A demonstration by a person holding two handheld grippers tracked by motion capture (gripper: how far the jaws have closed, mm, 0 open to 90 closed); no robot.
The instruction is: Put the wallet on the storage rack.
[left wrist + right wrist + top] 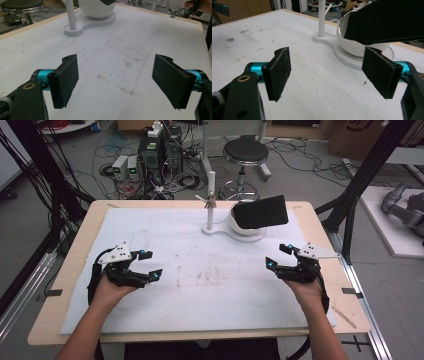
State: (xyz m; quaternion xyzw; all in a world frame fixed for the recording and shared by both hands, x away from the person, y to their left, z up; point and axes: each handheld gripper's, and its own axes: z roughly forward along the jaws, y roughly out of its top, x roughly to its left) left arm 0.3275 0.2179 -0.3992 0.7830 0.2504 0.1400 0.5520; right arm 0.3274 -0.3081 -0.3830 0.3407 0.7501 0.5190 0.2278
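Observation:
A white stand [220, 228] sits at the back middle of the white mat [200, 290]. It carries a thin upright post [211, 195] and a white bowl [237, 224]. A black flat rectangular object [261, 212] rests tilted in the bowl and sticks out over its rim. My left gripper [151, 264] hovers low over the mat's left side, open, with nothing between the jaws [120, 82]. My right gripper [277, 255] is over the right side, open and empty [329, 75], pointing toward the bowl [354, 47] and black object [387, 22], still short of them.
The mat covers most of a wooden table [75, 265]. A thin wooden stick [345, 316] lies near the front right corner. Beyond the far edge are a black stool [245, 152], computer boxes [160, 150] and floor cables. Black frame posts [357, 185] flank the table.

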